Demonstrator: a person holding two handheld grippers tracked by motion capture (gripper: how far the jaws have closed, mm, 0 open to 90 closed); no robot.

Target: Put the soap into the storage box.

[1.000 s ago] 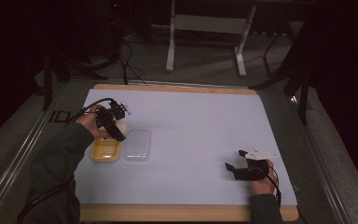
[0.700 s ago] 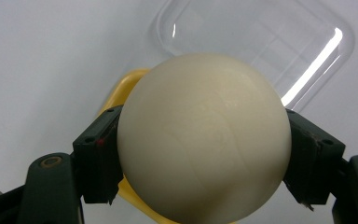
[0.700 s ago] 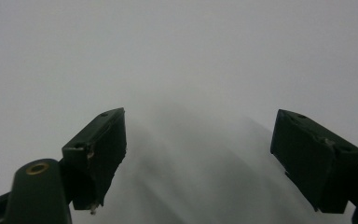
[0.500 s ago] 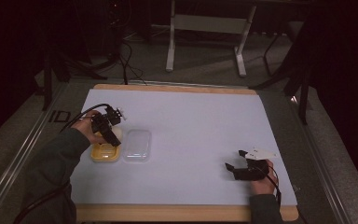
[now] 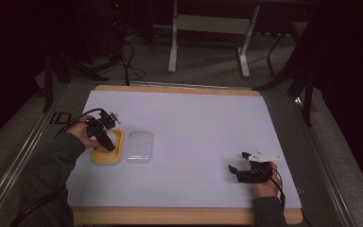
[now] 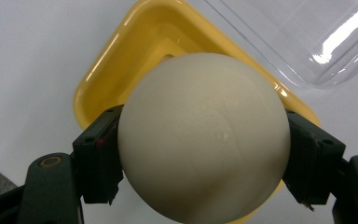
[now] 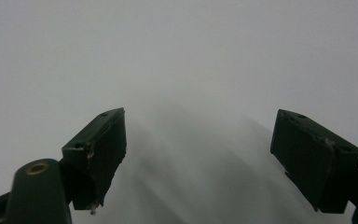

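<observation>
Left gripper (image 6: 205,163) pinching a cream-white ball (image 6: 204,135) between both pads, poised just above the yellow tray (image 6: 102,74); clear lid (image 5: 139,147) lying just beside the tray on the white mat (image 5: 194,123). Placing step apparently in hand: next, lowering into the tray's hollow, then spreading the jaws. Right gripper (image 7: 198,154) spread wide, holding nothing, resting near the mat's right edge.

White-topped table (image 5: 194,123) w/ wood edge; yellow tray (image 5: 105,156) & clear lid (image 5: 139,147) lie side by side, left.
</observation>
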